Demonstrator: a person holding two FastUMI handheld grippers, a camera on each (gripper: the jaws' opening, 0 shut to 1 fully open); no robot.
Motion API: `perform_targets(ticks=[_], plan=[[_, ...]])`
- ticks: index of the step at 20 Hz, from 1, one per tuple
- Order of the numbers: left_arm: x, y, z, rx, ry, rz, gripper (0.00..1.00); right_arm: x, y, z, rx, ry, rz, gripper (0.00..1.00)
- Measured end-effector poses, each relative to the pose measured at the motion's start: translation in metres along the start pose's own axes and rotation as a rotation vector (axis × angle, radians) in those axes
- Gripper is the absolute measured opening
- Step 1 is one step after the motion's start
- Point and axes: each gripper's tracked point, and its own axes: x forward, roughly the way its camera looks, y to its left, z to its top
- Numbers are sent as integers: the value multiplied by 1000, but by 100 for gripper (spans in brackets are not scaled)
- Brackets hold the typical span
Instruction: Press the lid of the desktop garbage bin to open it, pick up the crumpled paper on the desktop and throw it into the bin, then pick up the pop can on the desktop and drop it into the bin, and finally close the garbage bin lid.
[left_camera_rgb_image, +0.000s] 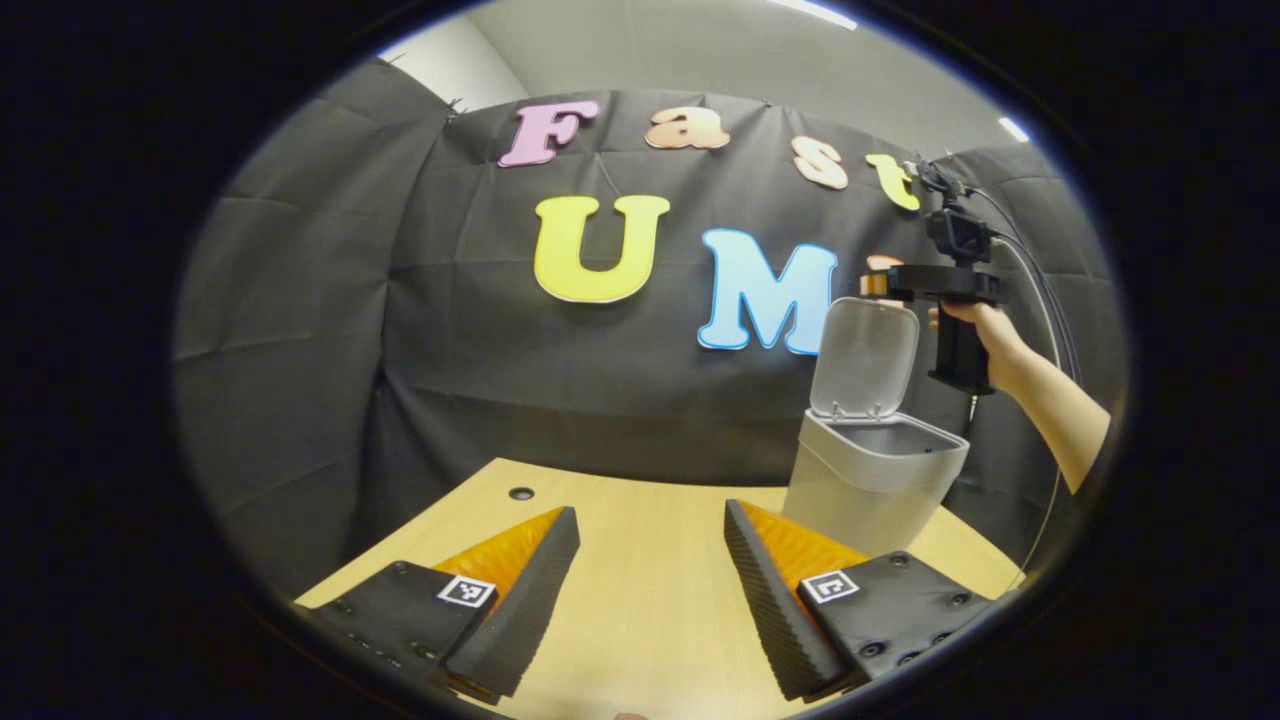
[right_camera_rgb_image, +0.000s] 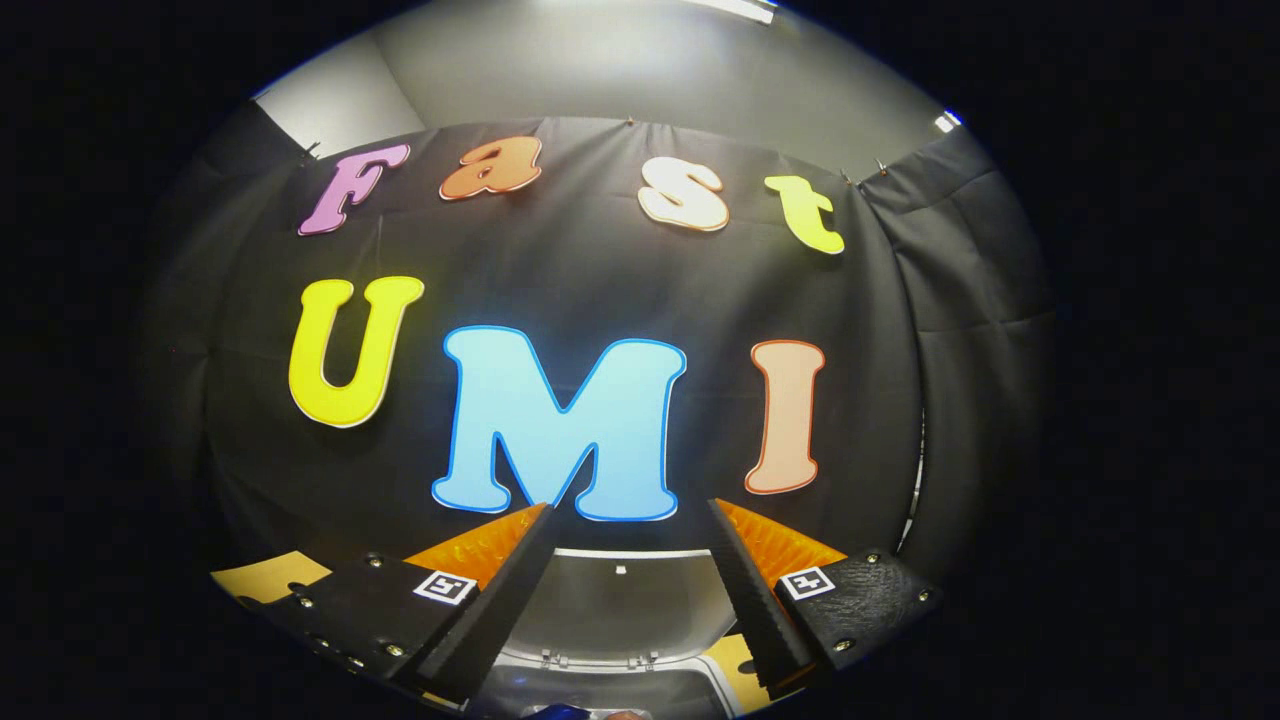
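Two grippers are seen at work around one small garbage bin (left_camera_rgb_image: 865, 480), which stands on the wooden desktop (left_camera_rgb_image: 640, 600) toward its right side, close to the black cloth wall. Its lid (left_camera_rgb_image: 866, 355) is raised upright on hinges at the back, so the mouth is open. The left gripper (left_camera_rgb_image: 650, 590) is held low over the bare desktop with its fingers spread wide apart and nothing between them. The right gripper (left_camera_rgb_image: 885, 285) is carried by a hand (left_camera_rgb_image: 985, 335) above and behind the upright lid; in the right gripper view its own fingers (right_camera_rgb_image: 625, 590) are also parted and empty, and the lid's inner face (right_camera_rgb_image: 620, 600) is looked down upon between them, with the bin's mouth just below.

Crumpled paper and pop can cannot be made out on the stretch of desktop that is seen, so their places cannot be told.

The bin is judged to be light, thin-walled plastic, smooth and liable to slide or tip if pushed sideways. The lid is judged stiff but free on its hinges, so it is best pressed downward on its upper edge or outer face rather than pinched. A gentle, vertical push is judged enough.
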Motion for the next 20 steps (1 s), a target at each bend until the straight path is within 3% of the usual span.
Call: perform_targets(ticks=[5, 6, 8, 10, 20], plan=[[3, -4, -5, -14, 13, -13, 96, 11, 0, -2, -6, -4, -2, 95], [4, -4, -5, -16, 13, -14, 100, 12, 1, -3, 0, -1, 6, 95], [4, -4, -4, -21, 11, -12, 96, 11, 2, -4, 30, 12, 25, 95], [4, -5, -6, -23, 12, -10, 100, 9, 1, -6, 77, 33, 46, 95], [4, -10, -5, -22, -2, -11, 100, -29, -1, -16, 100, 58, 87, 95]])
